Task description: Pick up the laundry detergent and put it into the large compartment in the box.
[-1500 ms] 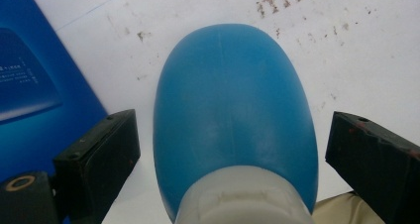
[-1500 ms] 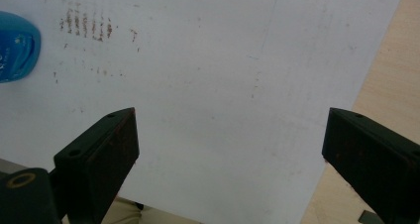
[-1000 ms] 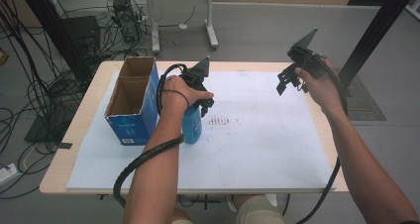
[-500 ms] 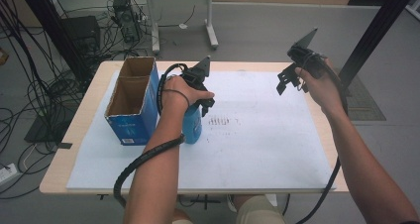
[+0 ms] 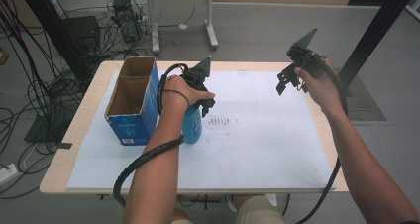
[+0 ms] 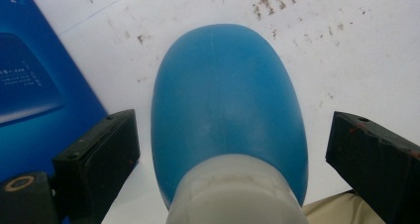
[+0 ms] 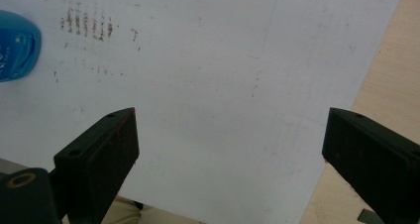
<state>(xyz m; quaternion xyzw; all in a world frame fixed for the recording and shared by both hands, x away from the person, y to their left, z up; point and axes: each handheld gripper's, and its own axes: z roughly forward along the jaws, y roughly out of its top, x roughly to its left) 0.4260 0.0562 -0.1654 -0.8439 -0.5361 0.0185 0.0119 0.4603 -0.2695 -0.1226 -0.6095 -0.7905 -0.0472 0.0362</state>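
A blue plastic bottle (image 5: 192, 127) with a pale neck stands upright on the white sheet (image 5: 257, 140), just right of a blue cardboard box (image 5: 130, 105). My left gripper (image 5: 206, 104) hangs over the bottle's top. In the left gripper view the bottle (image 6: 228, 95) sits between the two black jaws of the left gripper (image 6: 231, 121), which stand wide apart and clear of it. My right gripper (image 5: 286, 83) is held up above the table's far right, open, with nothing between its jaws. The right gripper (image 7: 230, 115) looks down on bare sheet, with the bottle (image 7: 17, 45) at the left edge.
The open-topped box (image 6: 29, 85) has two compartments and stands at the sheet's left end. Brown smudges (image 5: 221, 120) mark the sheet right of the bottle. The wooden table edge (image 7: 391, 75) shows past the sheet. Cables and equipment lie on the floor to the left.
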